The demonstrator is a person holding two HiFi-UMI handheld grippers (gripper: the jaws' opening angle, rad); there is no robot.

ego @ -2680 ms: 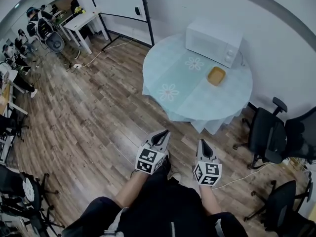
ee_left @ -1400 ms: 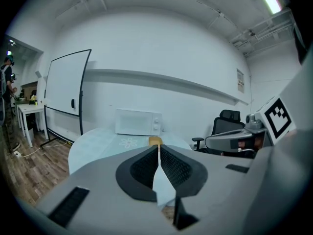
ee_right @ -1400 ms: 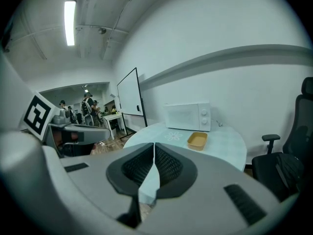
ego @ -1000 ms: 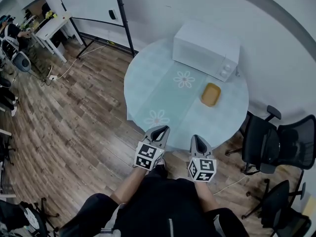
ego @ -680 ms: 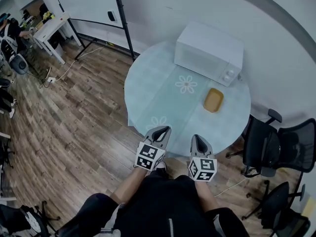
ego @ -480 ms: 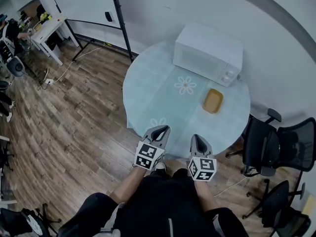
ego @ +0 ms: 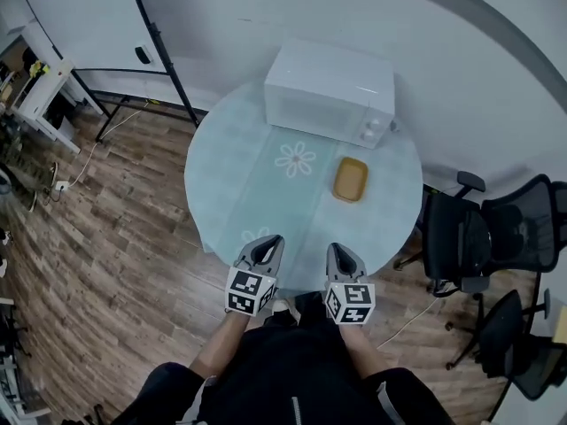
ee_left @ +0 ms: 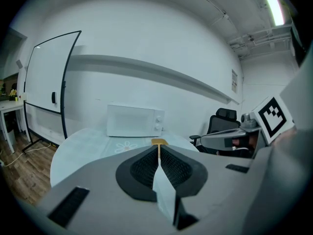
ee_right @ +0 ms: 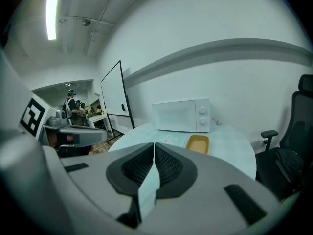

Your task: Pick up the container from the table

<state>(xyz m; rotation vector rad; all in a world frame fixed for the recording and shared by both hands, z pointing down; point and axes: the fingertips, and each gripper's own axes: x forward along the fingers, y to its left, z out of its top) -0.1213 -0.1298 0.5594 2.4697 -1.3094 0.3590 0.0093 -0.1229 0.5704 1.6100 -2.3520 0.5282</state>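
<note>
A small yellow-orange container (ego: pixel 350 179) rests on the round table (ego: pixel 230 184), just in front of the white microwave's (ego: pixel 330 92) right end. The right gripper view shows the container (ee_right: pixel 197 143) ahead and slightly right; in the left gripper view only a sliver of the container (ee_left: pixel 158 141) peeks above the jaws. My left gripper (ego: pixel 265 247) and right gripper (ego: pixel 341 257) hover side by side at the table's near edge, well short of the container. Both are shut with nothing between their jaws.
A light blue flowered cloth covers the table. Black office chairs (ego: pixel 468 240) stand to the right. A whiteboard on a stand (ego: pixel 89 18) and a white desk (ego: pixel 40 87) are at the left, over wood flooring. People sit far off in the right gripper view.
Both grippers and my view have come closer to the table; their tips now reach its near edge. The table, microwave and container sit further left in the head view.
</note>
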